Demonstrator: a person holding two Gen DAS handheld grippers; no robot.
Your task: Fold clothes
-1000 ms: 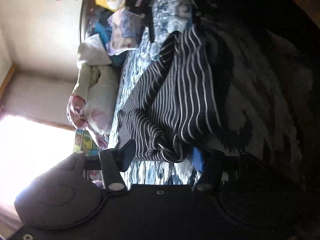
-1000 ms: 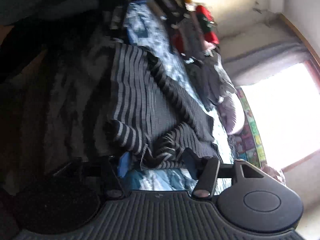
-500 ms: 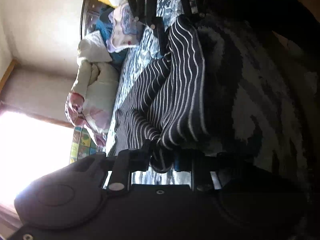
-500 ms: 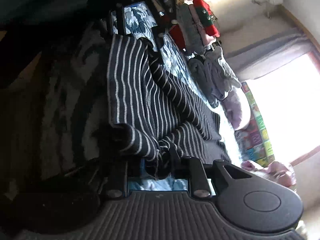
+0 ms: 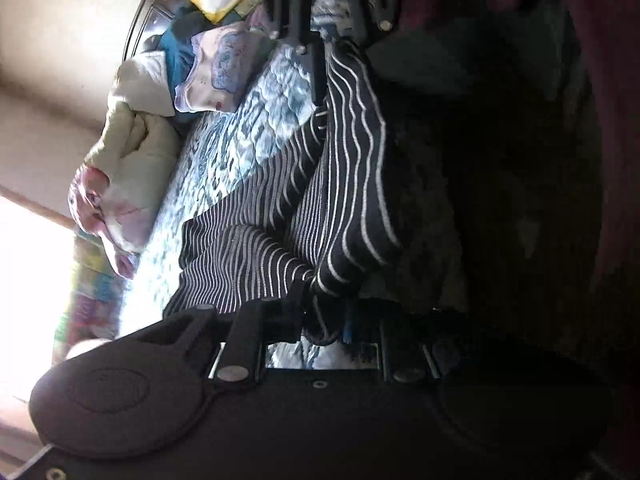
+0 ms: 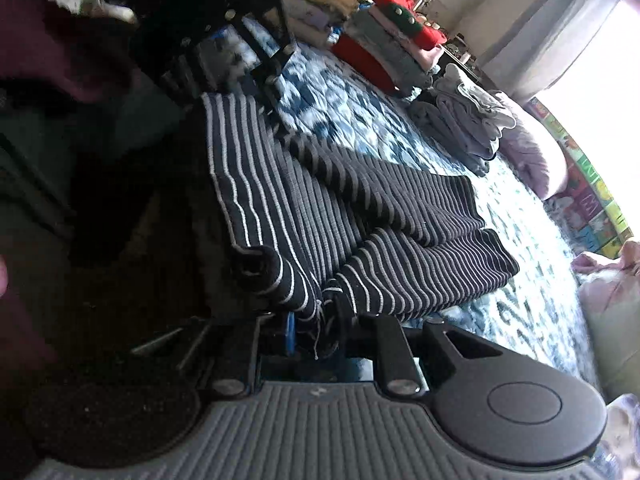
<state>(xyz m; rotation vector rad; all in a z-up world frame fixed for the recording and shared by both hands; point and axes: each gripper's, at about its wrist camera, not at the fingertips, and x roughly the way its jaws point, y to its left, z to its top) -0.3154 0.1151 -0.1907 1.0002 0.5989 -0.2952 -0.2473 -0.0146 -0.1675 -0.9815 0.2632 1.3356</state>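
Left wrist view: the left tool (image 5: 326, 320), spread wide a second ago, has pressed together and now pinches a bunched corner of the striped sweater (image 5: 280, 240). The sweater lies on the blue patterned bedspread (image 5: 260, 128), its near edge gathered up off it. At the far end the right tool (image 5: 316, 40) grips the opposite corner.

Right wrist view: the right tool (image 6: 314, 330) has likewise gone from spread to pinching a rolled corner of the striped sweater (image 6: 360, 220), whose sleeves lie folded across the body. The left tool (image 6: 260, 60) shows at the far end. With both corners secured, the fold-over lift looks ready to begin.
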